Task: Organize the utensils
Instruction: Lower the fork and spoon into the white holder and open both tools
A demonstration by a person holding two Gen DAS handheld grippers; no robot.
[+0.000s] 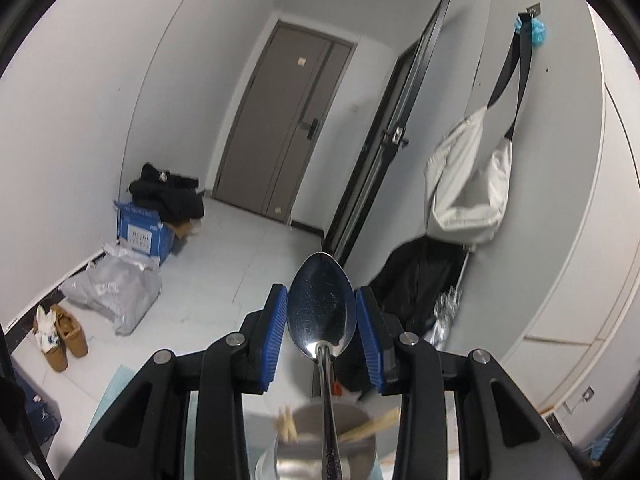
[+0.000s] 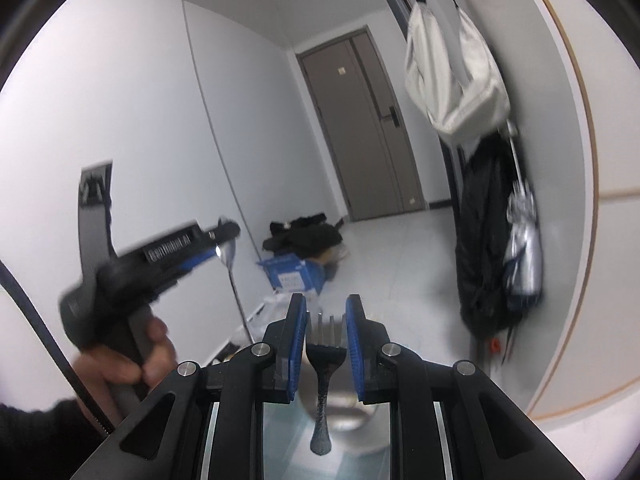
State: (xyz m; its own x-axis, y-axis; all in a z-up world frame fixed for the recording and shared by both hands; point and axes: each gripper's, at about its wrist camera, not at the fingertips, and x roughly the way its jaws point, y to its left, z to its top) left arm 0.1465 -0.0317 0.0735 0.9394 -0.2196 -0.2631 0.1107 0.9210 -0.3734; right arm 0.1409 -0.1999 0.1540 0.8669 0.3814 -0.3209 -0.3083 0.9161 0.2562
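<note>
Left hand-held gripper (image 1: 321,312) is up in the air, its blue pads (image 1: 274,336) clamped on the bowl of a metal spoon (image 1: 321,308). The spoon's bowl stands at twelve o'clock between the pads, and its handle runs straight down toward six o'clock. Under that handle sits a shiny metal cup (image 1: 320,452), blurred, with pale wooden chopsticks (image 1: 376,426) leaning out toward three o'clock and another pale piece at its nine o'clock rim. Whether the handle tip touches the cup, I cannot tell.

Over to the right hand-held gripper (image 2: 326,332): clenched on a fork (image 2: 325,360), tines up at twelve o'clock between the blue pads, dark textured handle hanging down to six o'clock. A metal cup (image 2: 344,412) lies blurred directly behind that handle, standing on a pale bluish surface (image 2: 280,448).

From the right wrist view, at nine o'clock, the other gripper shows side-on, blurred, held by the person's hand (image 2: 124,360), spoon dangling from its tip.

In the background a grey door (image 1: 280,120), a white bag (image 1: 468,184) hanging on the wall at two o'clock, and a blue box (image 1: 144,232) on the floor at nine o'clock.
</note>
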